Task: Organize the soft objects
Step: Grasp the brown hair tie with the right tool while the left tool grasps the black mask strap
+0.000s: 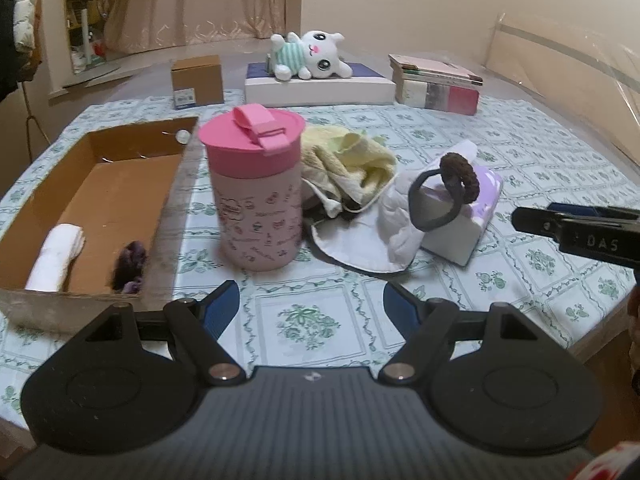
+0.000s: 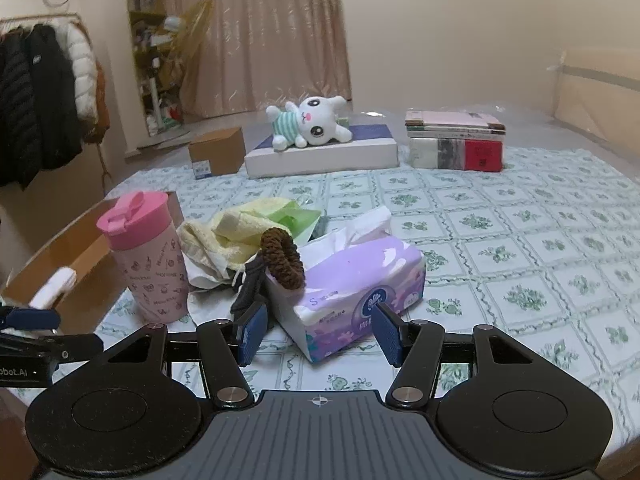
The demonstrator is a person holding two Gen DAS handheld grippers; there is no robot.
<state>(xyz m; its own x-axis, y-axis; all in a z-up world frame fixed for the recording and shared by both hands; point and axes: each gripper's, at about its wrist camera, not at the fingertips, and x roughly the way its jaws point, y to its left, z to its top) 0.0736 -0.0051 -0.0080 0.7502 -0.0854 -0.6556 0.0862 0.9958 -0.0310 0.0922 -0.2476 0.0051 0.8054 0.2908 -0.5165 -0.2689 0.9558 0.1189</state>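
both tools tilted downward — left tool (image 1: 311, 307) jaws wide apart, right tool (image 2: 317, 334) jaws parted, empty

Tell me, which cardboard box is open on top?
The large cardboard box at the left, beside the pink cup. The small cardboard box farther back is closed.

The right gripper (image 2: 318, 330) is hovering with jaws apart before a purple soft tissue pack (image 2: 352, 280). A brown fuzzy hair scrunchie (image 2: 282, 258) is leaning on the pack, near a pink lidded plastic cup (image 2: 146, 256) and a crumpled yellow towel (image 2: 236, 232).
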